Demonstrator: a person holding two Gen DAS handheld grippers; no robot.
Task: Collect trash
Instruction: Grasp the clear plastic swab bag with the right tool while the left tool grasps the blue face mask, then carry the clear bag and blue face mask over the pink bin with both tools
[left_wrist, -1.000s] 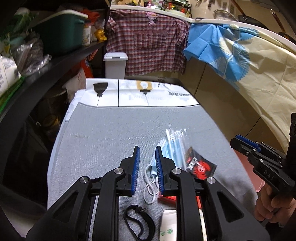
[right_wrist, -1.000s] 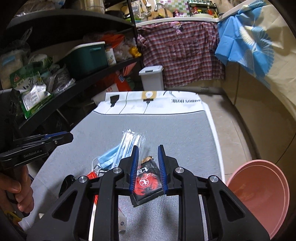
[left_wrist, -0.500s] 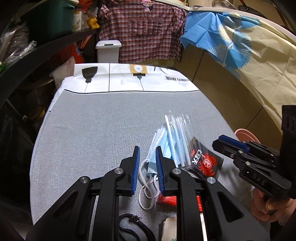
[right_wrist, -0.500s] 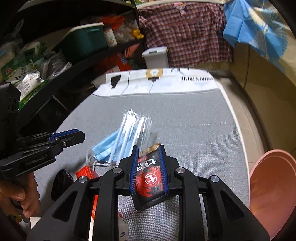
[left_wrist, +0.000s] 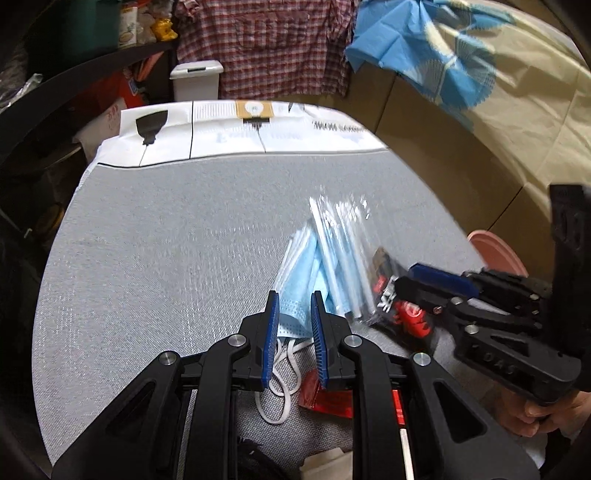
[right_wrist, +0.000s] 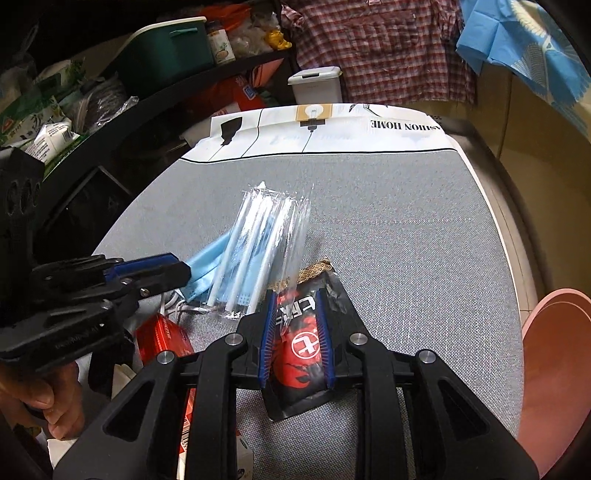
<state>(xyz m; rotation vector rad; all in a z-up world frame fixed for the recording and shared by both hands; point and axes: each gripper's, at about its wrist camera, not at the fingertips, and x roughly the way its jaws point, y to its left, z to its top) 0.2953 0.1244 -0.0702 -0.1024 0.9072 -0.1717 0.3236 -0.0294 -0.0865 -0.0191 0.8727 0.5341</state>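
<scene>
A grey woven cloth (left_wrist: 166, 266) is covering the table, with a checked shirt (right_wrist: 380, 48) hanging behind and a small white lidded bin (right_wrist: 316, 86) standing beyond the far edge. The trash is lying in a cluster near the table's front. The left gripper (left_wrist: 293, 310) is straddling a pale blue pleated face mask (left_wrist: 299, 284), jaws narrow, pads not visibly pressing. The right gripper (right_wrist: 295, 314), its jaws having just been closing, is bracketing a black and red snack wrapper (right_wrist: 303, 343); contact cannot be told. A clear bag of white sticks (right_wrist: 266, 247) is overlapping mask and wrapper. A pink plastic basin (right_wrist: 554, 365) is sitting beside the table's right edge.
</scene>
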